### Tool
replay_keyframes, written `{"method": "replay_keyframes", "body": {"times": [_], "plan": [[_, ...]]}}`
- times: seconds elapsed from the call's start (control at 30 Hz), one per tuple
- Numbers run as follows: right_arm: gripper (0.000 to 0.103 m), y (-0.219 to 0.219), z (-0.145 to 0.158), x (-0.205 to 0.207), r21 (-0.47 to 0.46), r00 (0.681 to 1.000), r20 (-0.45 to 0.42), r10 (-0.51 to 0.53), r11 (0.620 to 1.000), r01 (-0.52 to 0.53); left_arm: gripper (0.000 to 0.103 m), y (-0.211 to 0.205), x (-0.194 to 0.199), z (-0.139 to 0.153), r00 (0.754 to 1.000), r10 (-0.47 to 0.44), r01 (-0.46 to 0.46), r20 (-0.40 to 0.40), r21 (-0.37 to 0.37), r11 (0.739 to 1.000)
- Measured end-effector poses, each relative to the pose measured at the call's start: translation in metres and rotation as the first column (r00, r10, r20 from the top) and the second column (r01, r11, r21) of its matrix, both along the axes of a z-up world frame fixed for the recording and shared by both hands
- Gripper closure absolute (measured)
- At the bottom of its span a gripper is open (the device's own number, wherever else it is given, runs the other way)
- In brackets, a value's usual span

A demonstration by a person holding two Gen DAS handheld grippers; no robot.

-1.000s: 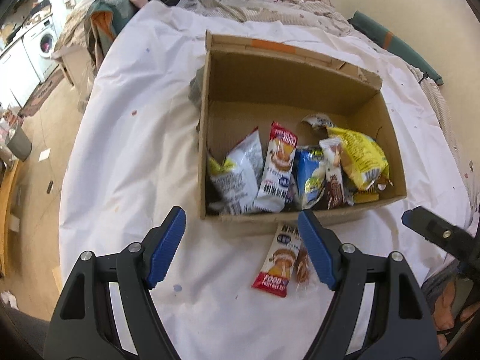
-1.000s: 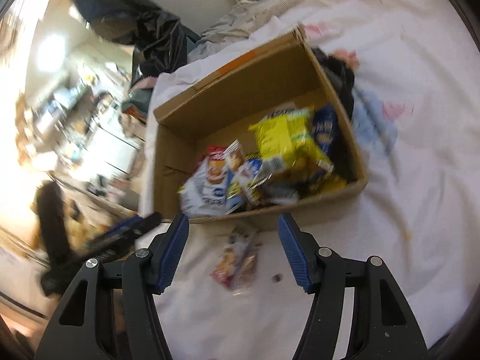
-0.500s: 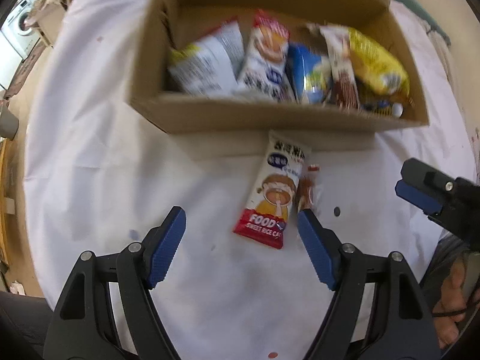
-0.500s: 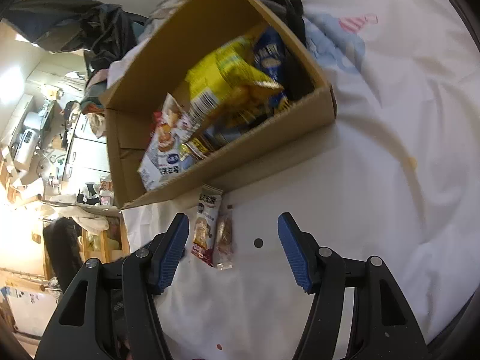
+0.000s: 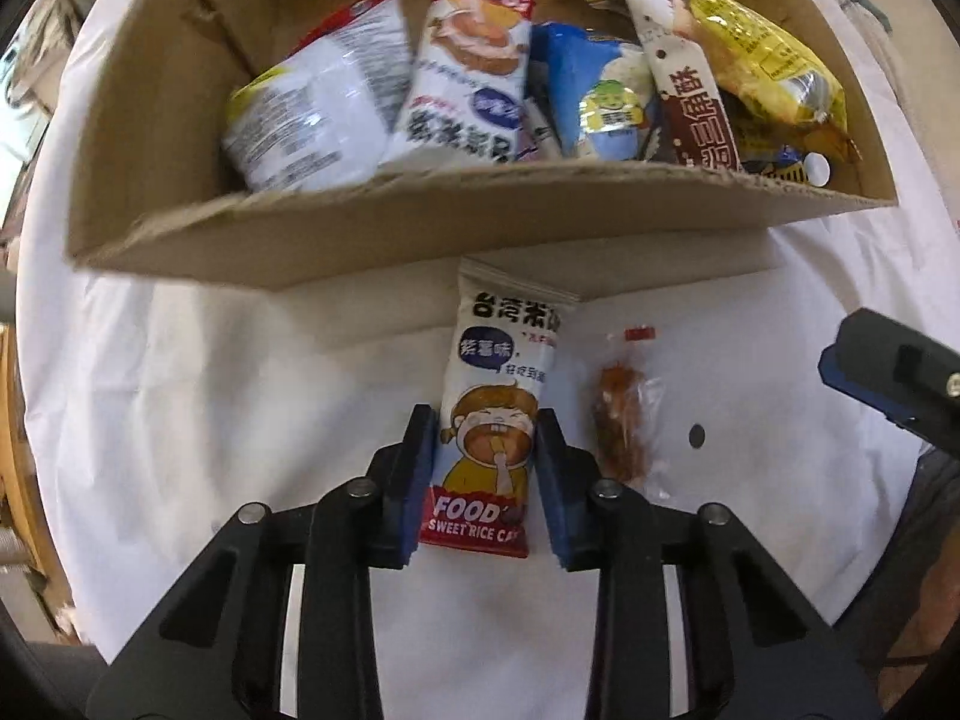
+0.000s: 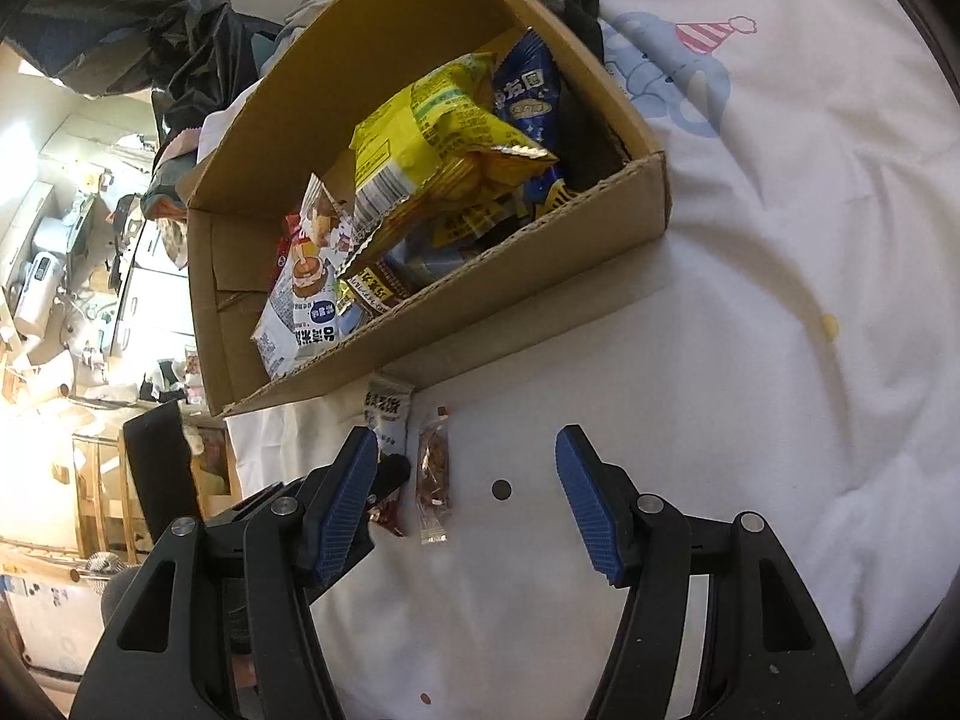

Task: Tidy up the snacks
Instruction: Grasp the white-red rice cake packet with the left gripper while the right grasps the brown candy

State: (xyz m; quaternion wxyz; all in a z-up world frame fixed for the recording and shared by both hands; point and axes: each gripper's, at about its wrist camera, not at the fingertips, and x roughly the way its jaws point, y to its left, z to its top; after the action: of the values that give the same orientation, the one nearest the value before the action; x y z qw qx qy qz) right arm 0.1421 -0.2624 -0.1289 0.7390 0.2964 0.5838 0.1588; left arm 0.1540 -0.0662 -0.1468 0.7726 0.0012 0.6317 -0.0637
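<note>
White sheet (image 5: 180, 420) covers the whole work surface; it carries a faint cartoon print with a striped party hat (image 6: 714, 36), seen in the right wrist view.

Cardboard box (image 5: 420, 228) sits open-topped on the sheet, near wall facing both cameras. It's packed with snack bags standing on end: white bag (image 5: 318, 114), white-and-red rice cake pack (image 5: 468, 78), blue pack (image 5: 600, 96), brown bar wrapper (image 5: 690, 102), big yellow bag (image 5: 774, 66). A dark blue pack (image 6: 528, 96) shows behind the yellow one in the right wrist view.

Two items lie outside the box on the sheet, just in front of its near wall:
- sweet rice cake packet (image 5: 498, 396), lying flat, top end touching or slightly under the box's base edge.
- small clear wrapper with a brown snack (image 5: 624, 420), just beside the packet on its right, apart from it.

Left gripper (image 5: 485, 474): jaws have just been closing, now narrow, blue pads (image 5: 420, 468) pressed on both long edges of the rice cake packet's lower half. Packet lies on the sheet.

Right gripper (image 6: 468, 498): jaws fairly wide, nothing between the pads. It hovers over the sheet, with the clear wrapper and a small dark dot (image 6: 501, 488) between its fingers in view; its blue tip shows at the right edge of the left wrist view.
</note>
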Motion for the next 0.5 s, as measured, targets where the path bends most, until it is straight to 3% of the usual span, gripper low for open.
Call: {"method": "replay_keyframes", "body": {"times": [0.23, 0.37, 0.5], "plan": [[0.038, 0.052, -0.002, 0.001, -0.175, 0.981, 0.027, 0.192, 0.967, -0.184, 0.075, 0.045, -0.02, 0.029, 0.988, 0.156, -0.156, 0.016, -0.014, 0.988], [0.038, 0.091, -0.011, 0.0, -0.305, 0.947, 0.025, 0.319, 0.905, -0.297, 0.075, 0.068, -0.025, 0.034, 0.973, 0.232, -0.232, 0.015, -0.004, 0.973], [0.038, 0.114, -0.022, -0.004, -0.384, 0.925, 0.016, 0.381, 0.856, -0.346, 0.075, 0.076, -0.027, 0.035, 0.965, 0.263, -0.263, 0.018, 0.002, 0.965]]}}
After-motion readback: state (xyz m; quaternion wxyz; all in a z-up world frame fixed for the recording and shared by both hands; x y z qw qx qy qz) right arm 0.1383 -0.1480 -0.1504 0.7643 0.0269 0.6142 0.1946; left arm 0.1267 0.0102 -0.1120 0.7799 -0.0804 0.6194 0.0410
